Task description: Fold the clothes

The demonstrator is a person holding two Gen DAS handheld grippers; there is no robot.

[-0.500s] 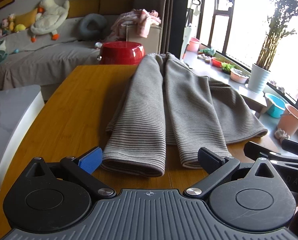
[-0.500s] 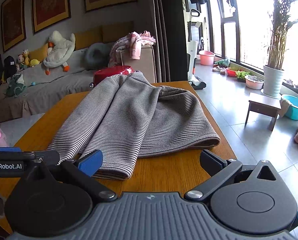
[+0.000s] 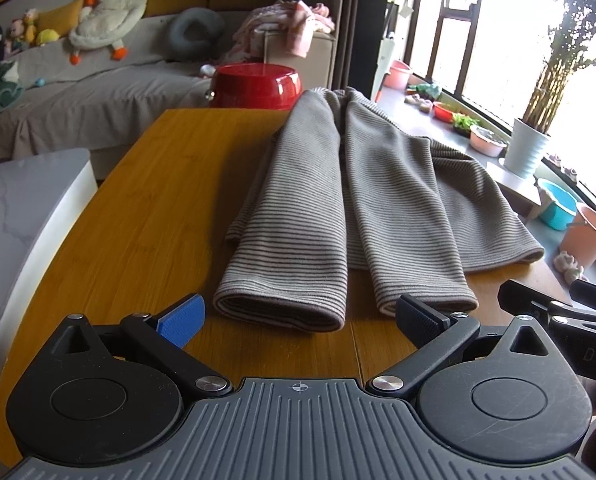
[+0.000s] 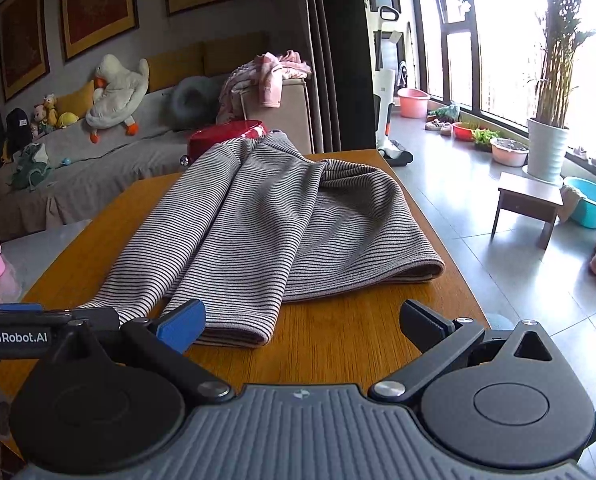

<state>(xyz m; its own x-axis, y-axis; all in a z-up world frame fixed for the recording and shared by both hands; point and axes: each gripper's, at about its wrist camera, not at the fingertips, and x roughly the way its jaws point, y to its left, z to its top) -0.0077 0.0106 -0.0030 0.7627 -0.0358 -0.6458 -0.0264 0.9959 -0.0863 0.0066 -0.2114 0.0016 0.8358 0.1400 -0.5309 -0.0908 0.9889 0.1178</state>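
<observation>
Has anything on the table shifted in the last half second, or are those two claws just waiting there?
Nothing visibly changed. The striped garment lies just as before on the wooden table, and the left claw and right claw hover wide open, holding nothing.

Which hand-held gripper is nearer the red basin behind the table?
Neither clearly. The left hand-held gripper and right hand-held gripper both hang open at the striped garment's near cuffs, with the red basin beyond its far end.
</observation>
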